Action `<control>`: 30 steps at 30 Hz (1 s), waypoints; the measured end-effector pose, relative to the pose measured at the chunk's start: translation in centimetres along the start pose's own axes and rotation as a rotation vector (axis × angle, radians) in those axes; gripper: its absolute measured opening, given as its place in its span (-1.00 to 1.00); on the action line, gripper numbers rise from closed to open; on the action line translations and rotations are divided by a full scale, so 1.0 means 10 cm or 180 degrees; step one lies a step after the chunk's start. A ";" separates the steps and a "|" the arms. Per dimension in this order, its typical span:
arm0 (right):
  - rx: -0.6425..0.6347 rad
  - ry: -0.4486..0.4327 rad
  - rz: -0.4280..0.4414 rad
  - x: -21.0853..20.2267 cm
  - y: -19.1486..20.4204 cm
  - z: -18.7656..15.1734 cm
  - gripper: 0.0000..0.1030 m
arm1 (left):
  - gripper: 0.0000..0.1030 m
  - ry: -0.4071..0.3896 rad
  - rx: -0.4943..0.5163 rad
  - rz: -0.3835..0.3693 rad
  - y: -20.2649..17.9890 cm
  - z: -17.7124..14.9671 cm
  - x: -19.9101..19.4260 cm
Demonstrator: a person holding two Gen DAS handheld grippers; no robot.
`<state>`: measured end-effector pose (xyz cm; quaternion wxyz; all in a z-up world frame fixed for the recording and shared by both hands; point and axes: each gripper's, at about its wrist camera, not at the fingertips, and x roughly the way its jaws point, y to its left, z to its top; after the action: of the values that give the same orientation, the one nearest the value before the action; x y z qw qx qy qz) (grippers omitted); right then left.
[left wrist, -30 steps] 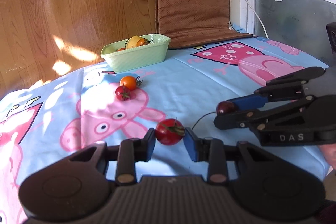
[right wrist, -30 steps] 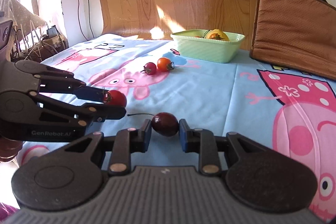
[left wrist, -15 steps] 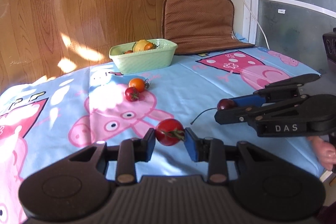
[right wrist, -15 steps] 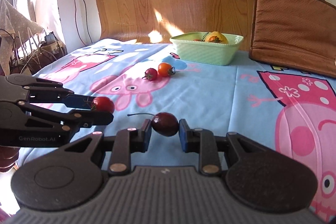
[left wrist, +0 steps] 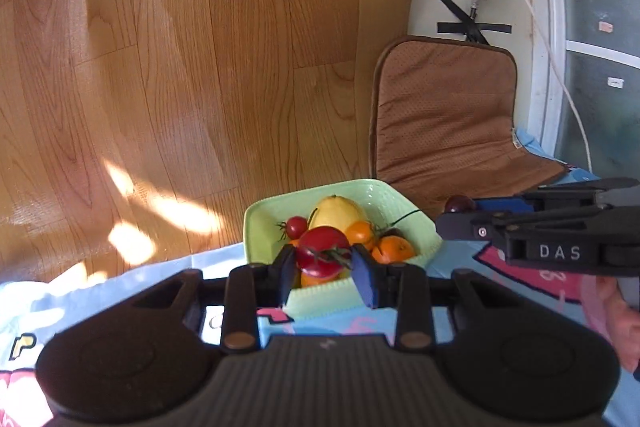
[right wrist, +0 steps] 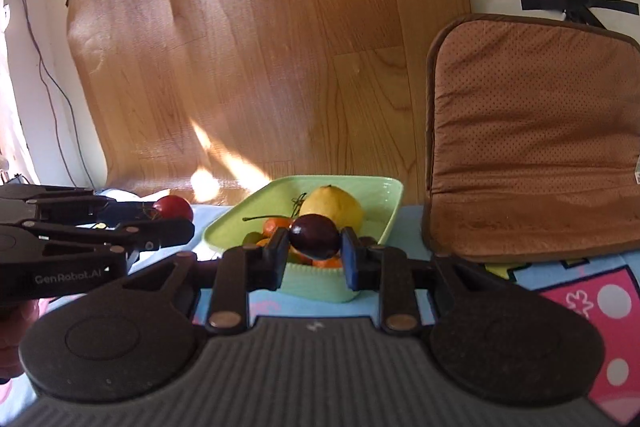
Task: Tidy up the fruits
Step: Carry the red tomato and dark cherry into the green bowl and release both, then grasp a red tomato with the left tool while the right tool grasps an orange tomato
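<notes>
- We see the left gripper [left wrist: 323, 264] clamped on 1 red tomato [left wrist: 322, 255], at 6 o'clock of the green basket [left wrist: 262, 223].
- We see the right gripper [right wrist: 314, 254] gripping 1 dark cherry [right wrist: 315, 236] at the basket's 6 o'clock edge.

Fruit bowl [left wrist: 428, 227] sits on the tablecloth [right wrist: 560, 291], cushion [left wrist: 444, 115] behind to its right.
</notes>
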<state>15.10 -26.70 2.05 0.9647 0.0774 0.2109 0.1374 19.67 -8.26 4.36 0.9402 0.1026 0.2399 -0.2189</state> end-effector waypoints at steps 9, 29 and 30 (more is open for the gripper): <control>-0.0001 0.0138 -0.0019 0.56 -0.17 -0.06 -0.36 | -0.39 0.0276 0.0001 0.0043 0.03 0.04 0.78; 0.0075 0.0677 0.0908 0.17 0.40 -0.44 -0.24 | -0.11 0.0242 -0.0533 0.0064 0.12 -0.91 -0.75; 0.0131 0.0711 0.0929 0.21 0.41 -0.44 -0.24 | -0.11 0.0230 -0.0565 0.0046 0.12 -0.96 -0.82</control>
<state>14.08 -21.81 -1.85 0.9033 0.1112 0.3060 0.2794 9.86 -1.38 0.21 0.9379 0.0285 0.2915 -0.1862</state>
